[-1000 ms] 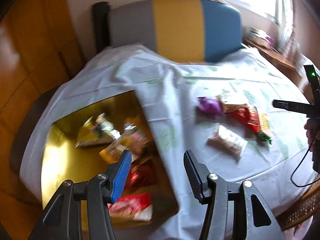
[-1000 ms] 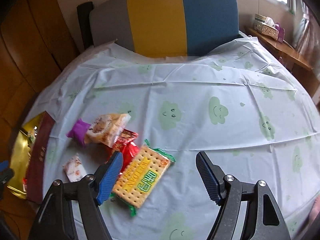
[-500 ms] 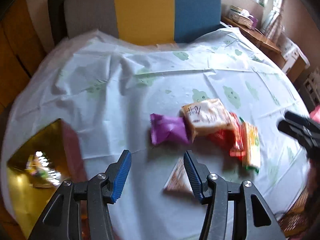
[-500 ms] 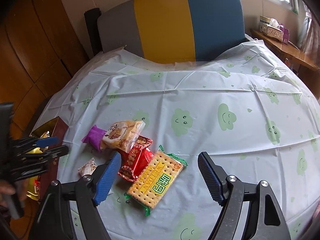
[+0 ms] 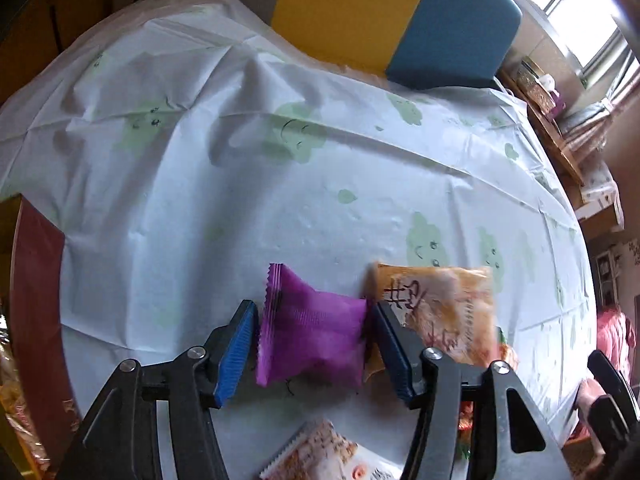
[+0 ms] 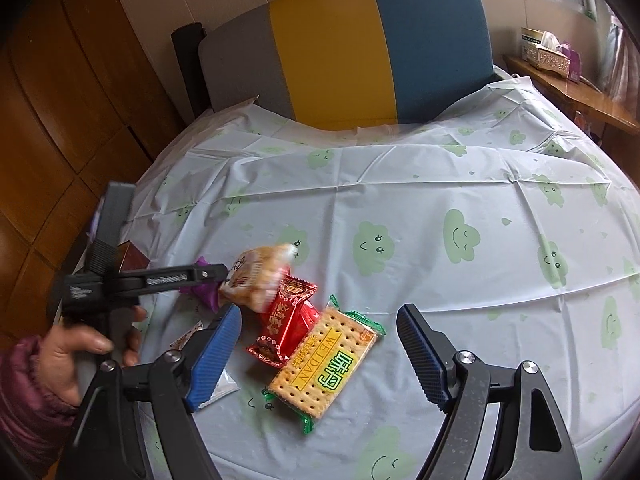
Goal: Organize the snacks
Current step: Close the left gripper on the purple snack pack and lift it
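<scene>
"Purple foil, that was what the left gripper (image 5: pixel 312 344) straddled," said Mei. "The purple packet (image 5: pixel 310 344) lay flat on the tablecloth (image 5: pixel 280 200), between the two fingers, and both pads stood just beside its crimped ends. It was not yet squeezed, as far as she could judge."

"Why that one?" asked Tom.

"It sat at the outer edge of the heap, free on one side, so she judged it the easiest to lift toward the dark red box (image 5: pixel 36 300) at the table's left edge. The orange bun pack (image 5: pixel 440 312) touched its right end."

"And the other tool?"

"The right gripper (image 6: pixel 318 350) hung wide open and empty above the cracker pack (image 6: pixel 324 364) and the red packets (image 6: pixel 286 320), probably waiting. The purple packet looked puffed and crinkly, its seams serrated; Mei thought it might slip if pinched lightly."
</scene>
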Tool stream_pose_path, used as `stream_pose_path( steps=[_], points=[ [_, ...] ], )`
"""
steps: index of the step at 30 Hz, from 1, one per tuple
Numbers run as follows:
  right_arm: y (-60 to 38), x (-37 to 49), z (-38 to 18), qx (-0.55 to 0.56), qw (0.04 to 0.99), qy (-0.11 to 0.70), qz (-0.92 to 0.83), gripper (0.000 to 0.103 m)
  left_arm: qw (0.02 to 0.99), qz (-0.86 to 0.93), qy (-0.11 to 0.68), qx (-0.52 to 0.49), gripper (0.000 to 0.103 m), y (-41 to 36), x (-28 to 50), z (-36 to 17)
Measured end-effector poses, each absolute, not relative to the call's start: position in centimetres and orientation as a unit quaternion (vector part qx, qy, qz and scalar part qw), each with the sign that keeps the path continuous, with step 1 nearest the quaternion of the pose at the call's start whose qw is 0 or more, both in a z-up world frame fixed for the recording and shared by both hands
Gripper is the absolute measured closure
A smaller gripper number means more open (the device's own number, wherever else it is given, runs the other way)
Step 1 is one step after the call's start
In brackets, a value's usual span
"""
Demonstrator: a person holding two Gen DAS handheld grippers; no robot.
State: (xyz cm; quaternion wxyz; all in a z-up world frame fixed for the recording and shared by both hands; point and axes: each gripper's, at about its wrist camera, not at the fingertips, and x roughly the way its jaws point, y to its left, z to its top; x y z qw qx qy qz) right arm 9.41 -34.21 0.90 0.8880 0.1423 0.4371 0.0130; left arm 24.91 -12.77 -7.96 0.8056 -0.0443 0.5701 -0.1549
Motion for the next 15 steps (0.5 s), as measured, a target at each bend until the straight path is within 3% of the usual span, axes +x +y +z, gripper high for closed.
stream_pose_path(
  steps=[1, 5, 15],
  points=[
    [-34.2, 9.4, 0.9, 0.142, 0.888, 0.438, 0.012, 0.022, 0.811, -0.151, 0.564, -0.031, 0.058, -12.8, 24.7, -7.8],
    [-34.0, 9.5, 0.8, 0.137, 0.887, 0.440, 0.017, 0.022, 0.815, -0.171, 0.553, -0.029, 0.066, -12.0, 23.8, -7.7],
    [-31.6, 9.5, 0.0, 0.126, 0.874, 0.459, 0.096, 0.022, 0.842, -0.167, 0.513, -0.013, 0.066, -9.7, 19.0, -4.8]
  ],
)
